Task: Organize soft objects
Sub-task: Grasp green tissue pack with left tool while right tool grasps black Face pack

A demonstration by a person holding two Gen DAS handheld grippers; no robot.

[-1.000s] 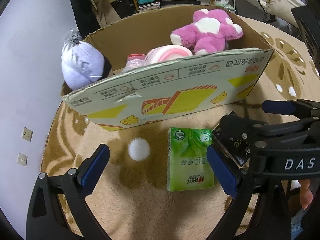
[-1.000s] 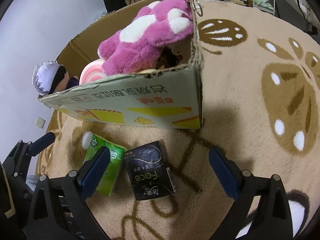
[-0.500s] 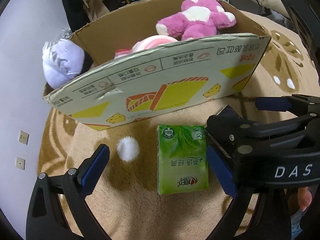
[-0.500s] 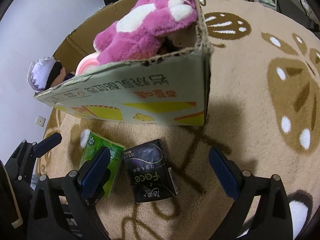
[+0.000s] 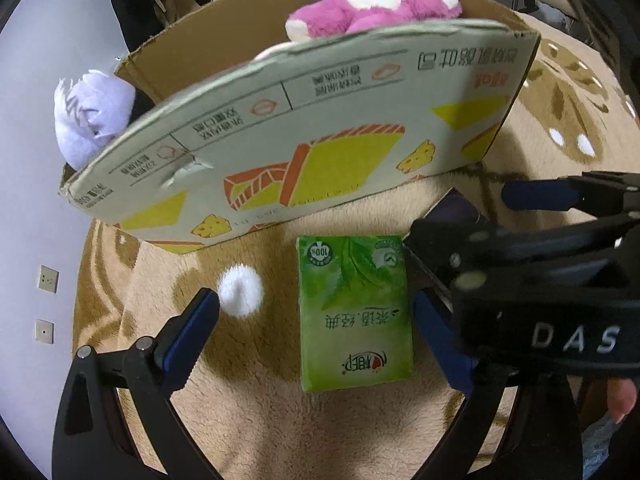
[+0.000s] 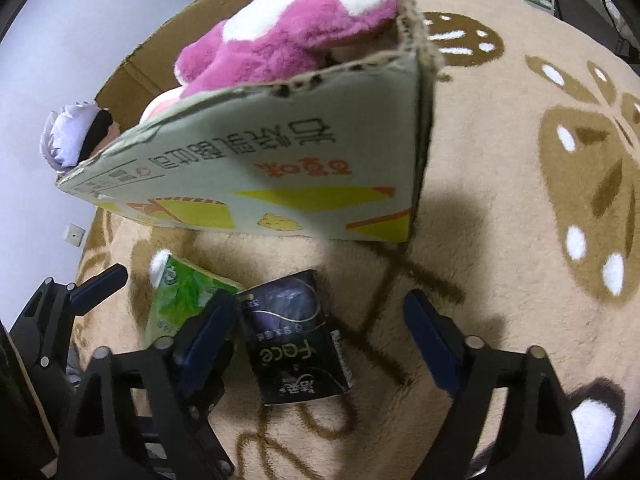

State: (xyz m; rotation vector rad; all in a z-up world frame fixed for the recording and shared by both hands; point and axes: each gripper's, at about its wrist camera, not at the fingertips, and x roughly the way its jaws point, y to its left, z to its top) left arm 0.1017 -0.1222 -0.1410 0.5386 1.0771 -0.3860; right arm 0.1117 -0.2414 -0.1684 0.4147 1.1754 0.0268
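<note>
As the left tongs [image 5: 316, 328] sink, apart, around the green tissue pack [image 5: 354, 310], the right tongs [image 6: 320, 326], just narrowing but apart, straddle the black pack [image 6: 298, 338].

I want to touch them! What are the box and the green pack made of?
Box: cardboard, it seems; brown inside, printed matte outside, ragged torn rim. Green pack: likely thin glossy plastic wrap; it shines and wrinkles slightly.

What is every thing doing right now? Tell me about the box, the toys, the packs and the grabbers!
Cardboard box: open, holding toys.
Pink plush: lying in the box, poking over the rim.
Green tissue pack: flat on the rug, between the left gripper fingers, untouched.
Black tissue pack: flat on the rug, between the right gripper fingers.
Left gripper: open.
Right gripper: open, jaws just narrowing.
</note>
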